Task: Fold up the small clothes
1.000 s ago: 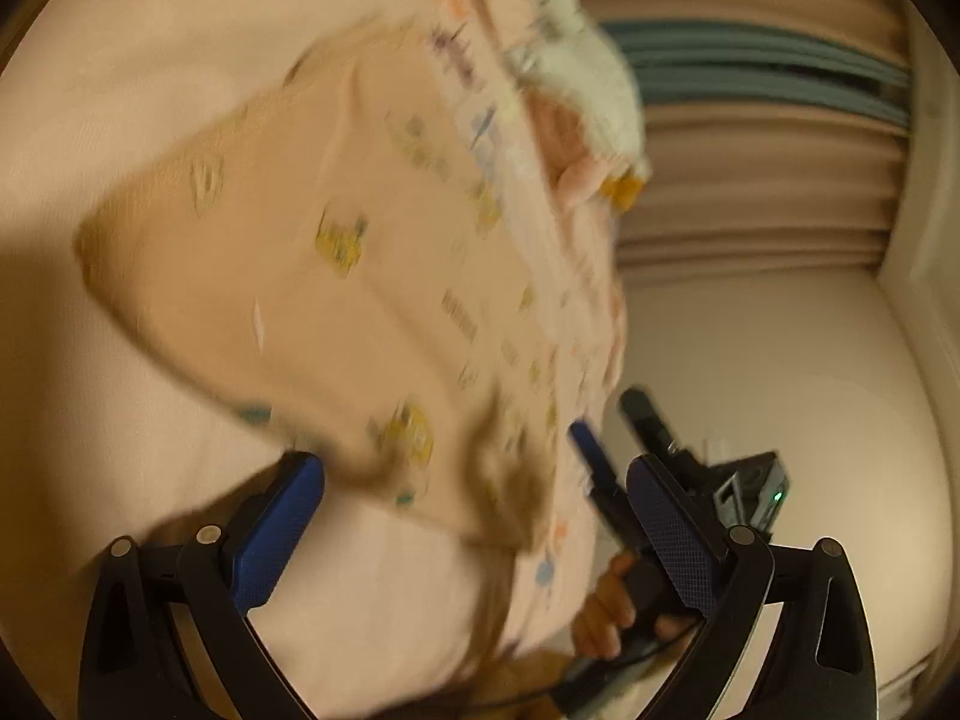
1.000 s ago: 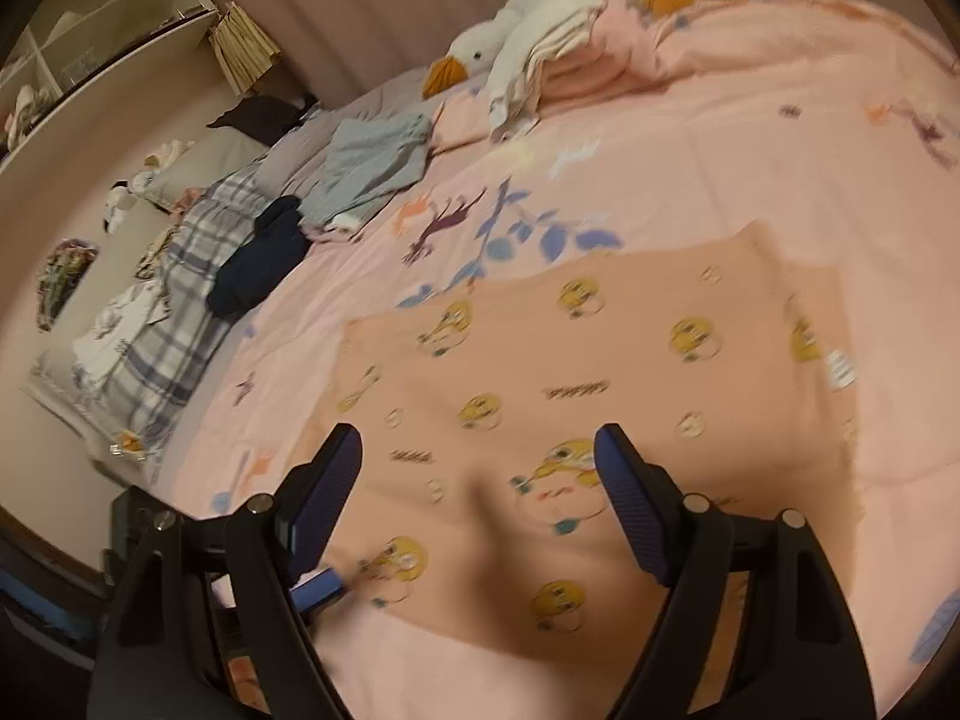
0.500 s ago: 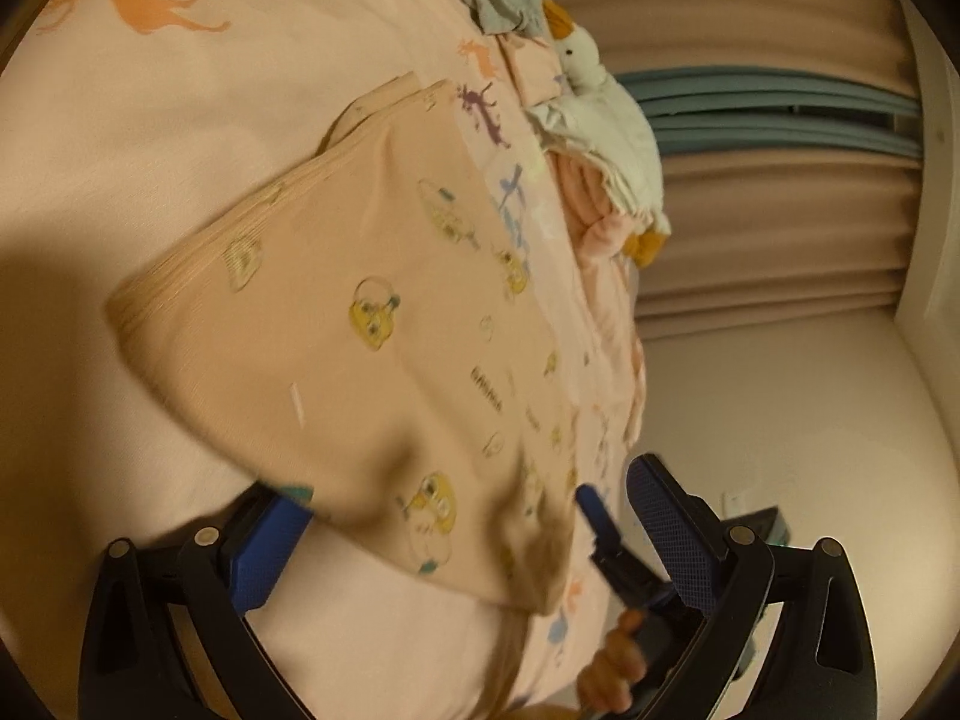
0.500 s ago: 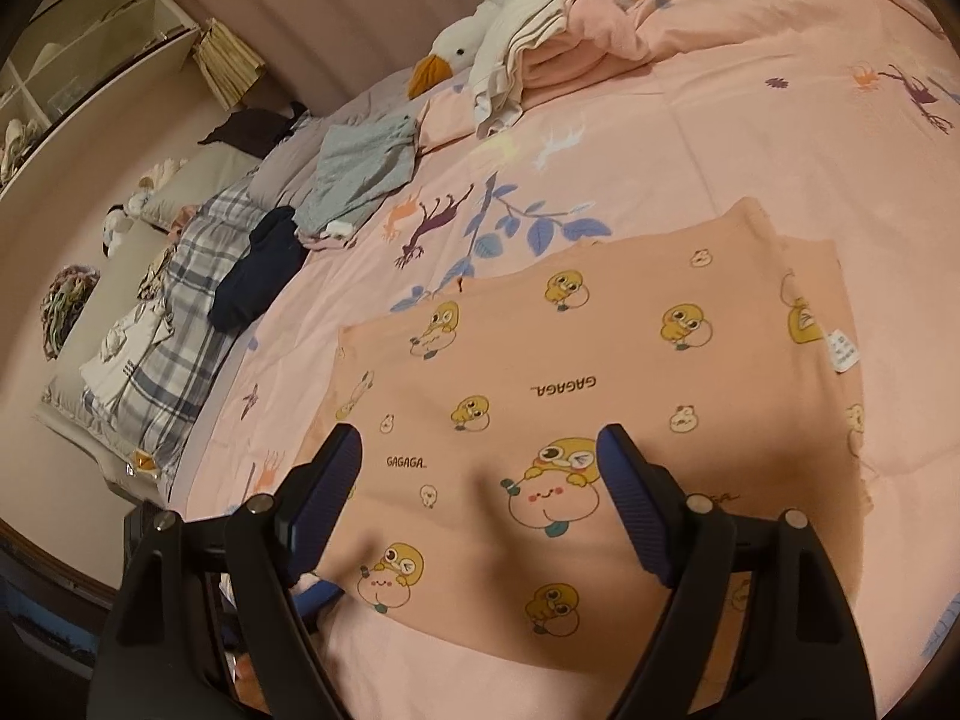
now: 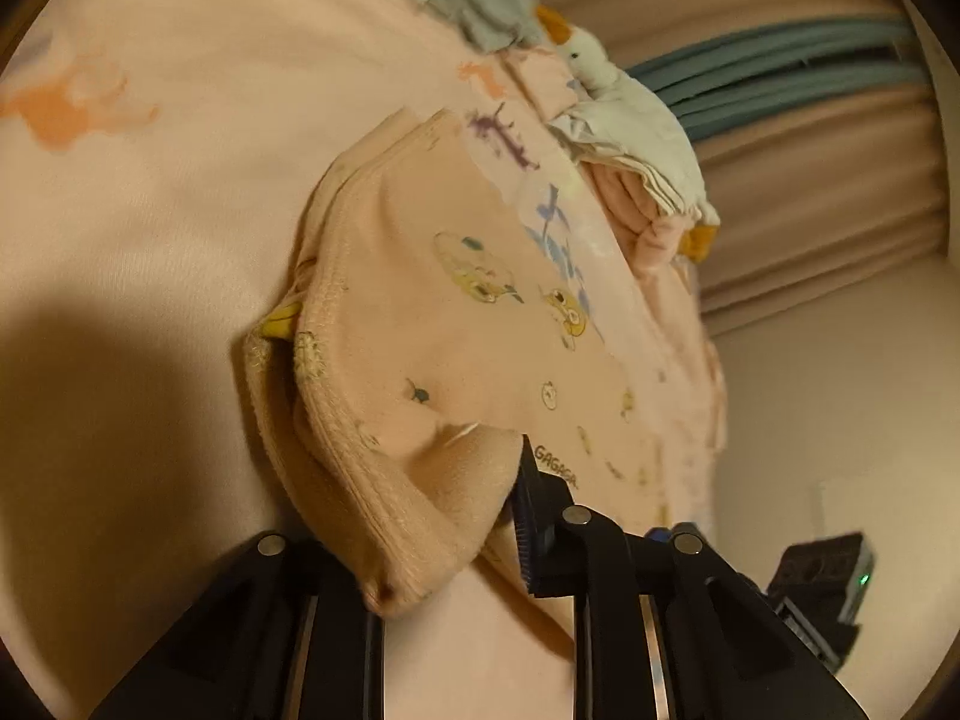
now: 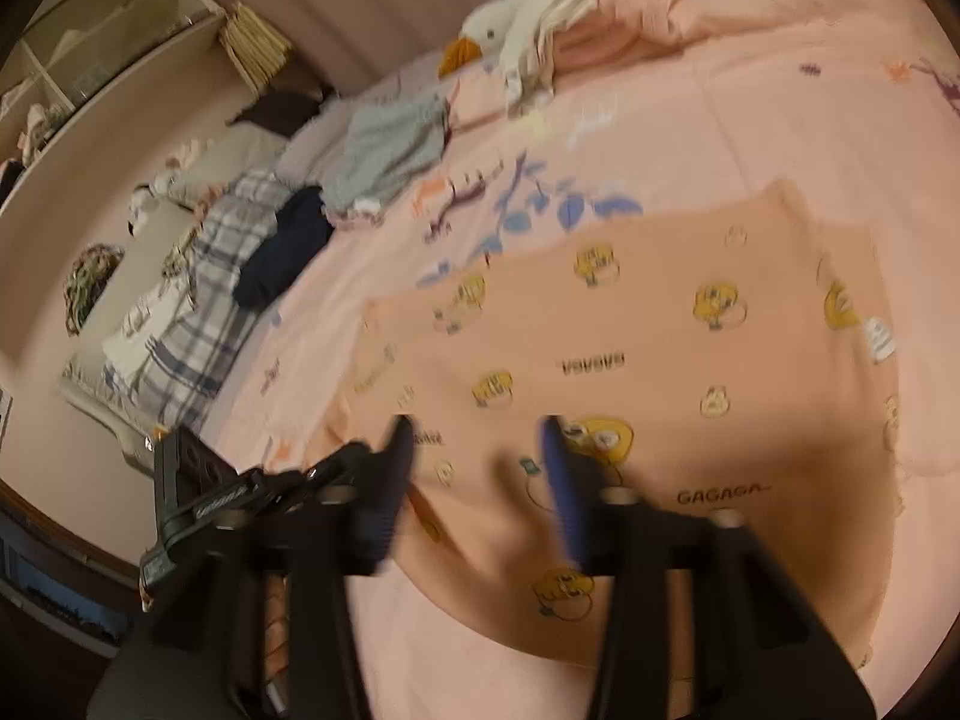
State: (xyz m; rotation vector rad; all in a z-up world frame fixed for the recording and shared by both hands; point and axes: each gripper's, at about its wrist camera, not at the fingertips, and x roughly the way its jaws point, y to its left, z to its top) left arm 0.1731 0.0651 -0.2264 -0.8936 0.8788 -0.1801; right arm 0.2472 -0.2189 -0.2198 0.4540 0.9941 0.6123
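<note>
At the bottom of the left wrist view, the left gripper is closing, its fingers pinching a bunched fold of the peach garment's ribbed hem; cloth is clearly between them. At the bottom centre of the right wrist view, the right gripper is also closing, its blurred fingers on either side of the same garment's near edge. Whether cloth is actually caught there cannot be told through the blur.

The garment is likely light, soft and limp: it will sag and crease wherever it is unsupported, so taking it by the thicker stitched hem or the corners should give the surest hold. A pinch in mid-fabric would probably lift only one layer.

It is a small peach-orange knit piece printed with yellow cartoon chicks and the word GAGAGA, with a white label near its right edge. It lies spread flat across the middle of a pink bed with printed animals. At the upper left of the right wrist view lie other clothes, and near the top a white goose plush.
</note>
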